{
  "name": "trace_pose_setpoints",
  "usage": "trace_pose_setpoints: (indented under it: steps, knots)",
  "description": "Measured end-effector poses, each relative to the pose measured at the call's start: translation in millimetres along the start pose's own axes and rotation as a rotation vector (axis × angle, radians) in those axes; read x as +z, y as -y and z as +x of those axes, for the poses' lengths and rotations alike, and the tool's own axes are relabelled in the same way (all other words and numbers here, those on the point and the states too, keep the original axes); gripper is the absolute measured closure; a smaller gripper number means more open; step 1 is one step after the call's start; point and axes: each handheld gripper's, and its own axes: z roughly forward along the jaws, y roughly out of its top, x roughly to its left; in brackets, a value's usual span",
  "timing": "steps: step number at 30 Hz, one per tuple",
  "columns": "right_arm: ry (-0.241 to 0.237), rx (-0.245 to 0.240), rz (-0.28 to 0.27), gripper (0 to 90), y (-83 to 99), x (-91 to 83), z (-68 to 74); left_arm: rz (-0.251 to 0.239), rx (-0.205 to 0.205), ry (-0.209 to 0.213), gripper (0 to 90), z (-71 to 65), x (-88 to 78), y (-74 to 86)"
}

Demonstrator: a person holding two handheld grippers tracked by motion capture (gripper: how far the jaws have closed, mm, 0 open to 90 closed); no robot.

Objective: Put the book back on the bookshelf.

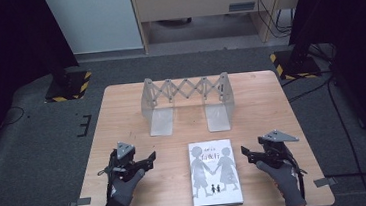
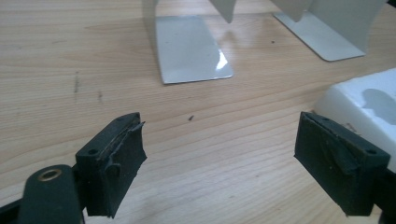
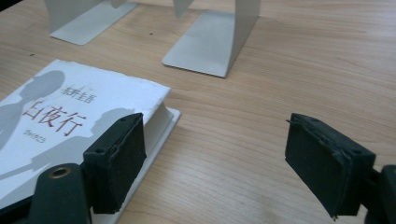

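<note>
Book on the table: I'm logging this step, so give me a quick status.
Left gripper and right gripper open, flanking the book, nothing held. Book flat, cover up, untouched. Expandable bookend rack stands behind it, apart; nothing in the way.

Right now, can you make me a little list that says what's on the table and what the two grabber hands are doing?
table: light wooden table
book: white book lying flat, cover up, grey figures holding hands, near the front edge
rack: grey expandable book stand with a scissor lattice, standing behind the book, nothing in it
left gripper: jaws open, nothing between them, left of the book, apart from it
right gripper: jaws open, nothing between them, just right of the book
hands: gloved, one on each gripper
</note>
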Motion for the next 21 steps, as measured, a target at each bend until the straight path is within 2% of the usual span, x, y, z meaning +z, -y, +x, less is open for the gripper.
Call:
trace_pose_setpoints:
  steps: [2, 3, 8, 17, 21]
  knots:
    - [-0.015, -0.009, -0.005, 22.1, -0.1, 0.4, 4.4, -0.006, 0.009, 0.014, 14.9, -6.6, -1.0, -0.4]
    - [-0.021, -0.005, -0.006, 22.4, -0.1, 0.6, 6.0, -0.009, 0.027, 0.023, 14.9, -13.1, -2.0, -1.2]
    - [-0.037, -0.006, -0.002, 23.6, 0.6, 1.2, 10.4, -0.01, 0.055, 0.04, 14.9, -22.8, -1.6, -1.0]
    - [-0.067, -0.008, -0.001, 26.5, 2.1, 2.1, 18.3, -0.012, 0.059, 0.068, 15.3, -35.3, 0.1, 0.3]
    - [-0.082, -0.01, -0.002, 27.2, 3.3, 3.0, 23.0, -0.014, 0.062, 0.087, 15.4, -45.0, 2.6, 1.0]
